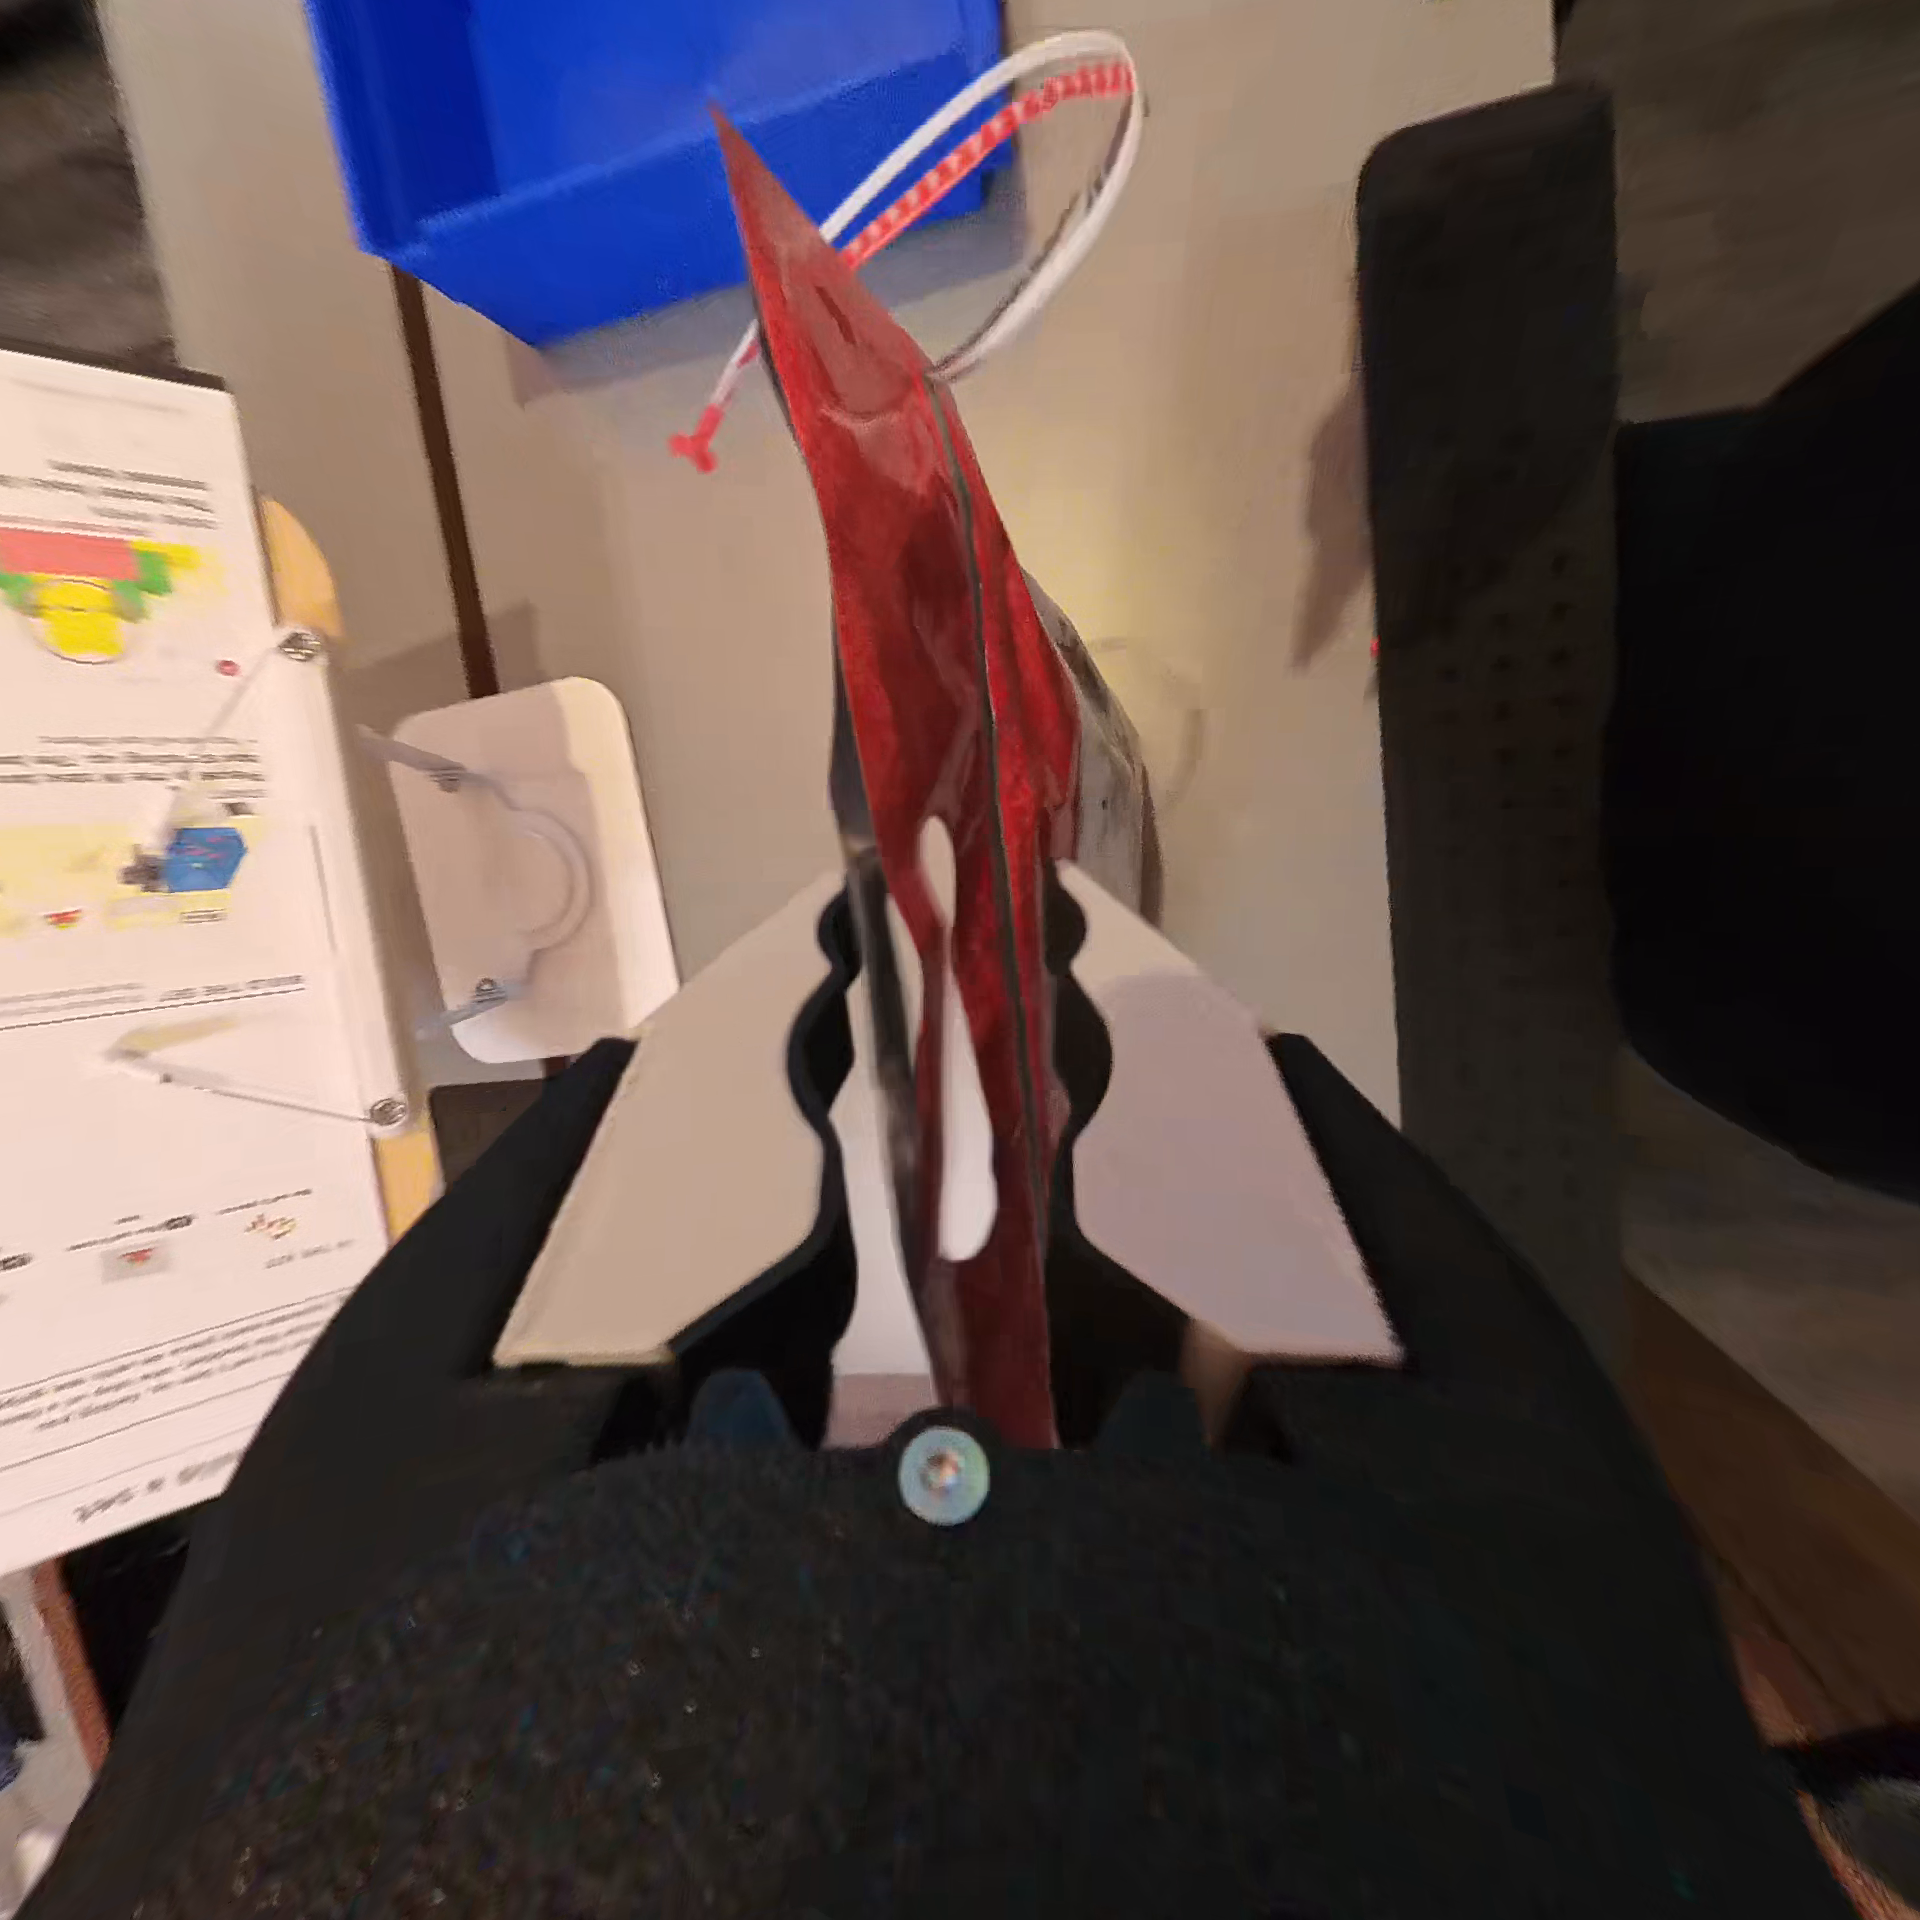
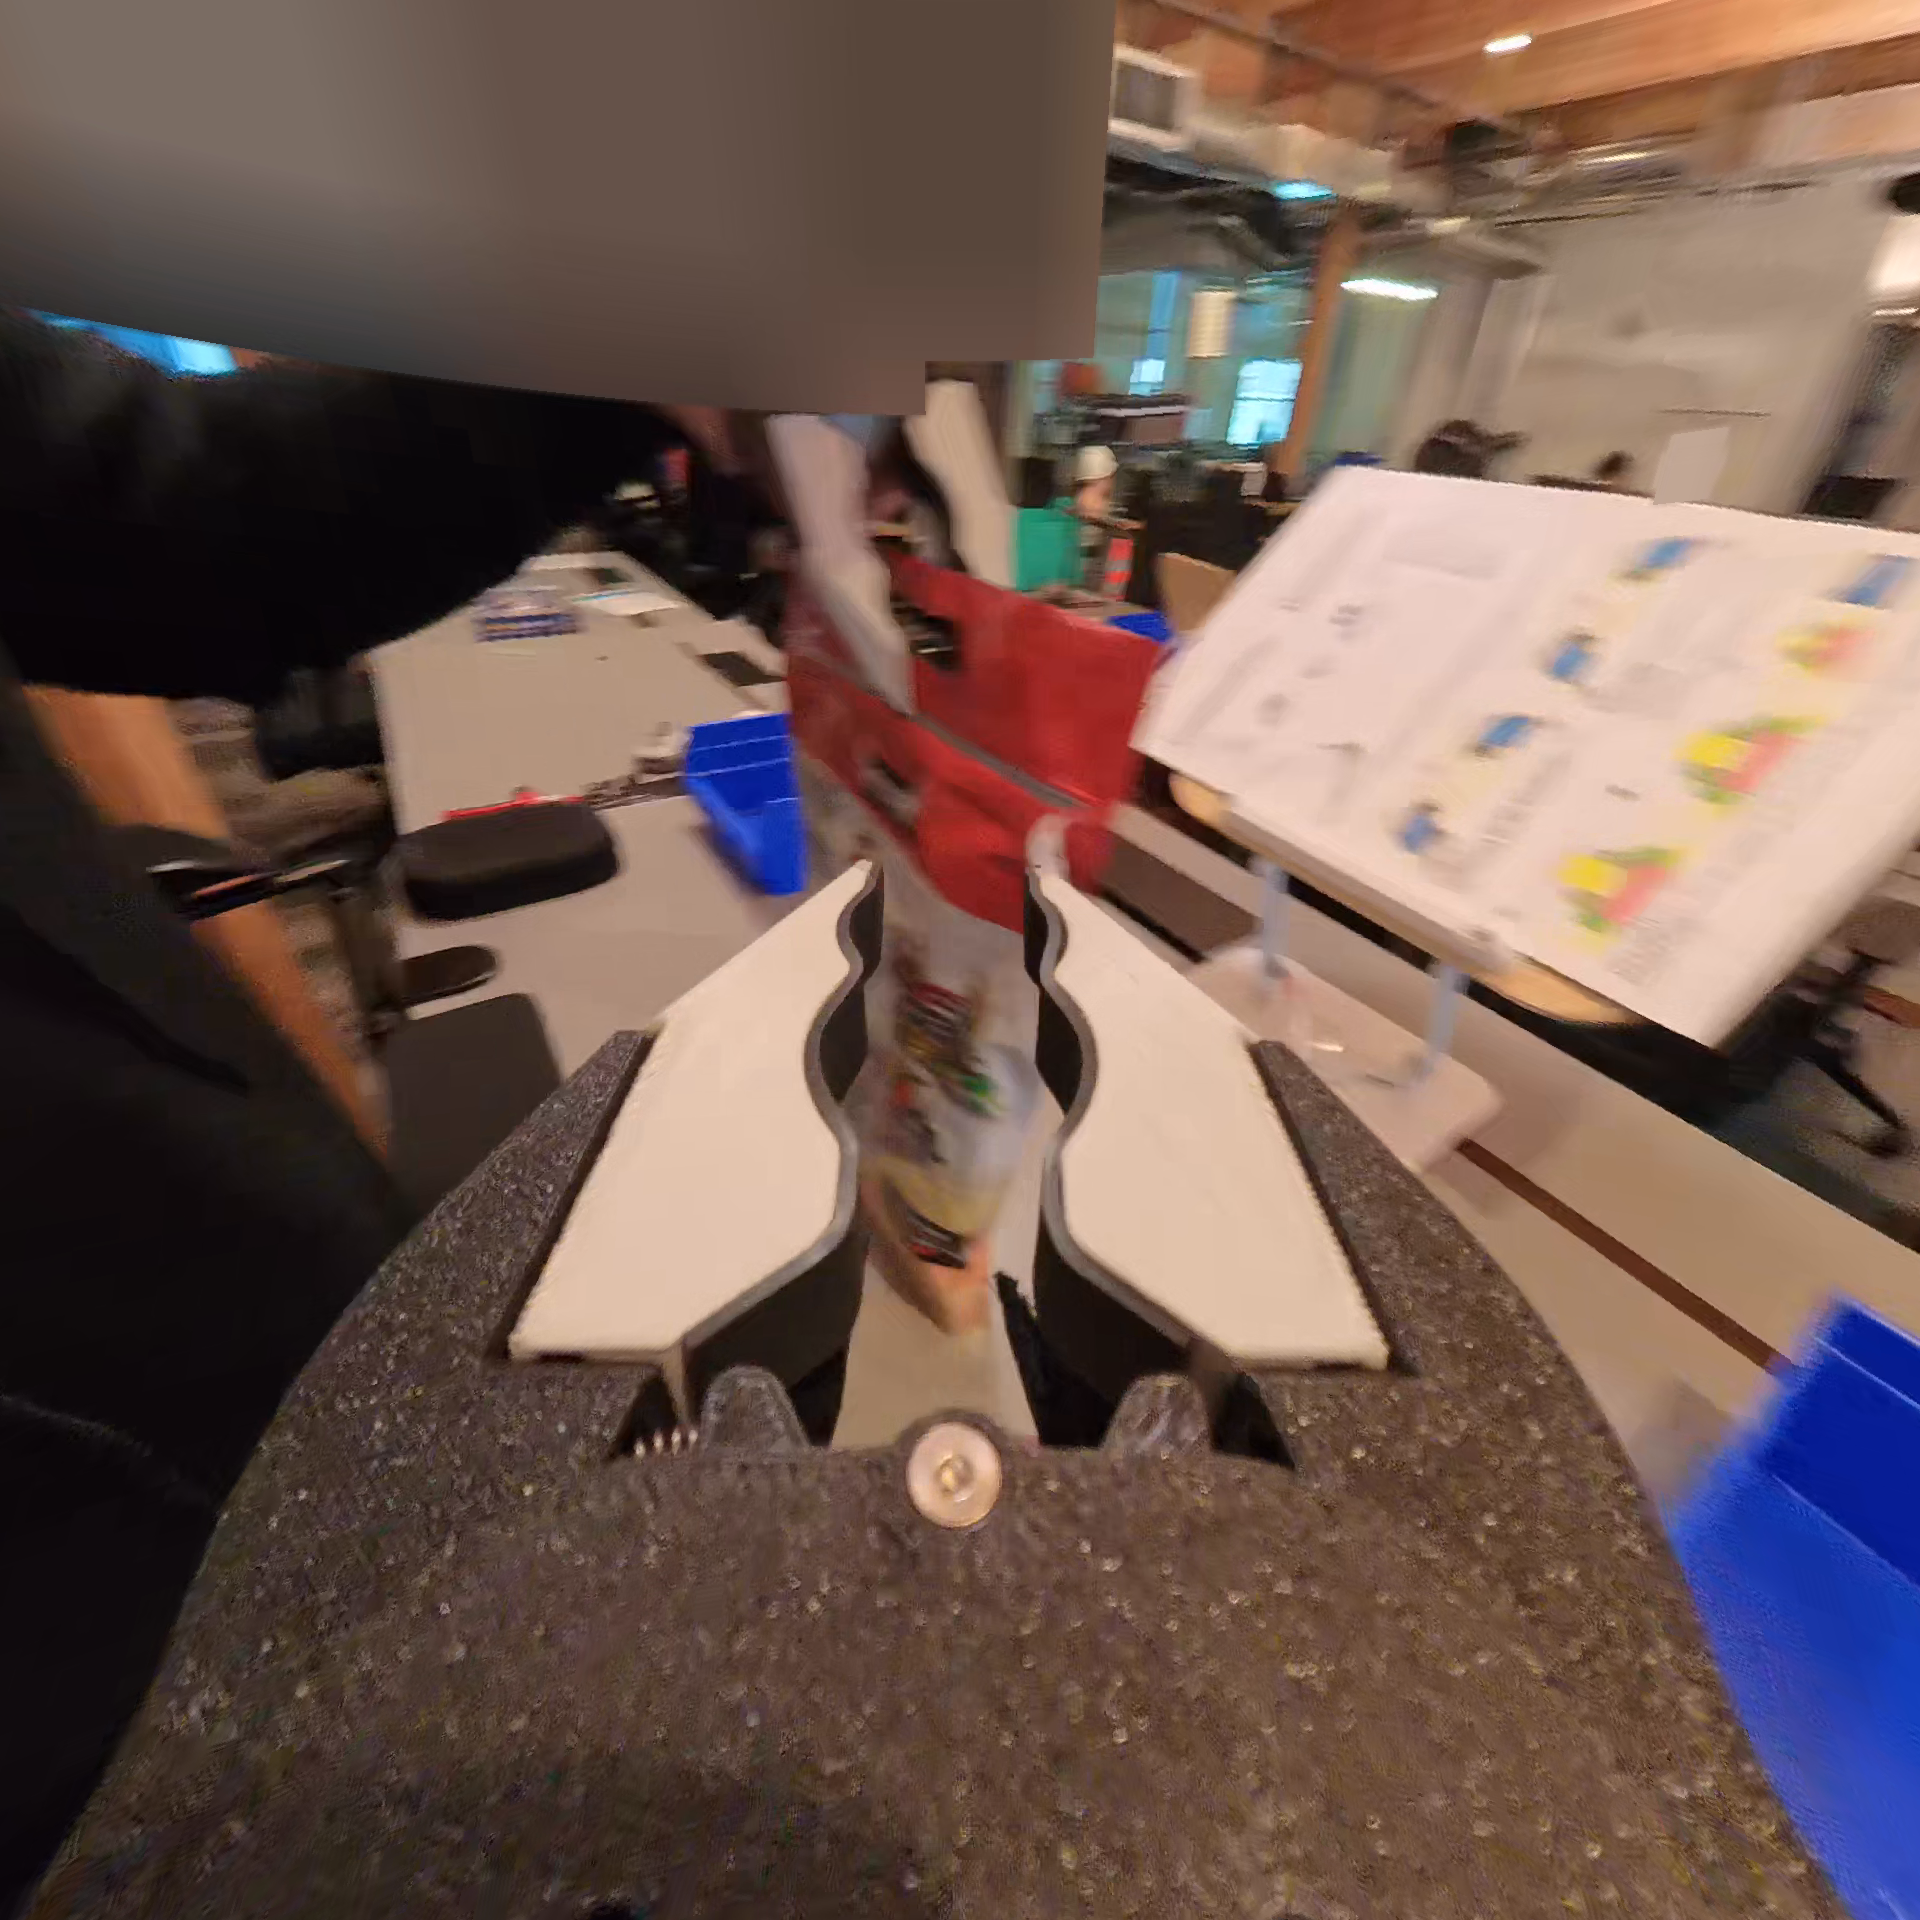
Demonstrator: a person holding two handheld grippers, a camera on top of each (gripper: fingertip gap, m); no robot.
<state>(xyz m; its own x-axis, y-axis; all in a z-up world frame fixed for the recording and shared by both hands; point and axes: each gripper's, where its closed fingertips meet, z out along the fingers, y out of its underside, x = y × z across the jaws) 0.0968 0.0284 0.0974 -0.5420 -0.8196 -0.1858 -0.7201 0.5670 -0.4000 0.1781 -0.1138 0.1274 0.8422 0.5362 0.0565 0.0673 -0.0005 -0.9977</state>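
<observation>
A plastic bag with a red top (image 1: 935, 623) stands edge-on between the fingers of my left gripper (image 1: 956, 894), which is shut on it. A white and red zip tie loop (image 1: 1091, 135) hangs from the bag's top. In the right wrist view the same bag shows its red top (image 2: 997, 748) and a clear lower part with colourful contents (image 2: 945, 1060). My right gripper (image 2: 956, 883) is shut on that lower part. The left gripper's white fingers (image 2: 842, 561) hold the red top from above. The picture is blurred.
An instruction sheet on a tilted stand (image 2: 1507, 727) is at the right; it also shows in the left wrist view (image 1: 156, 831). Blue bins (image 2: 748, 800) (image 2: 1818, 1558) (image 1: 582, 156) sit on the grey table (image 2: 582, 707). A black case (image 2: 509, 852) and a person's arm (image 2: 208, 779) are at the left. There is about 20 cm between the tips of the two grippers.
</observation>
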